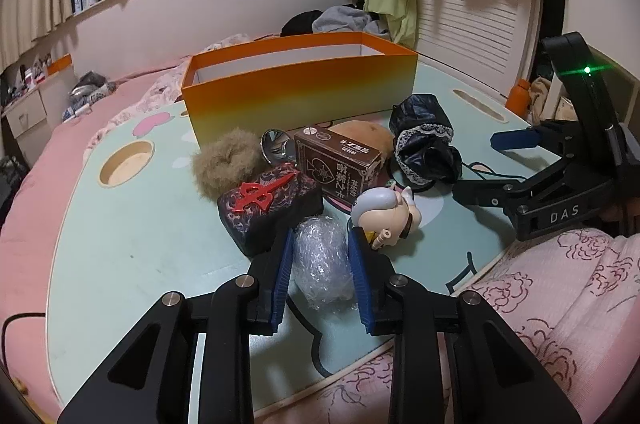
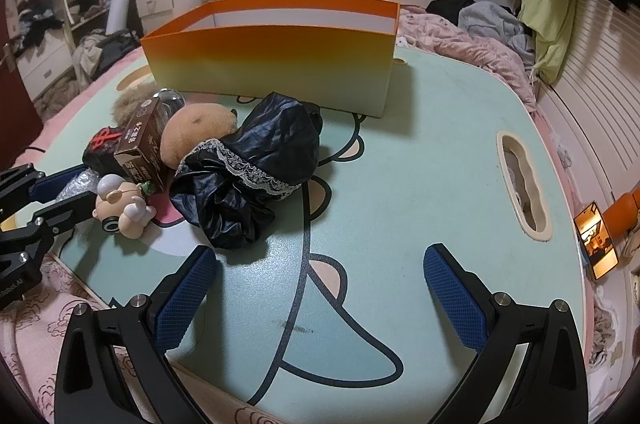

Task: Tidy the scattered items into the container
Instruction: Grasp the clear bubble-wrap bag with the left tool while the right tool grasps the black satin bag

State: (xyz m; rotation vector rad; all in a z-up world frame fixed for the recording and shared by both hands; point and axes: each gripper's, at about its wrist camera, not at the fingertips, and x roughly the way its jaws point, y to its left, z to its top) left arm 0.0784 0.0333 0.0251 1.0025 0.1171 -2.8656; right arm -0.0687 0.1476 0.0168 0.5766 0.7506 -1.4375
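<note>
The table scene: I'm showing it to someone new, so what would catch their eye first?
Probably the orange box, standing open at the far side of the pale green table. Next, the jumble of small items in front of it, where the left gripper is closed on a bubble-wrapped bundle; the right gripper hangs open over bare tabletop.

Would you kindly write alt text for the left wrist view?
The left gripper is shut on a bubble-wrap bundle on a mint-green table. Behind it lie a dark box, a figurine and an orange container.
</note>
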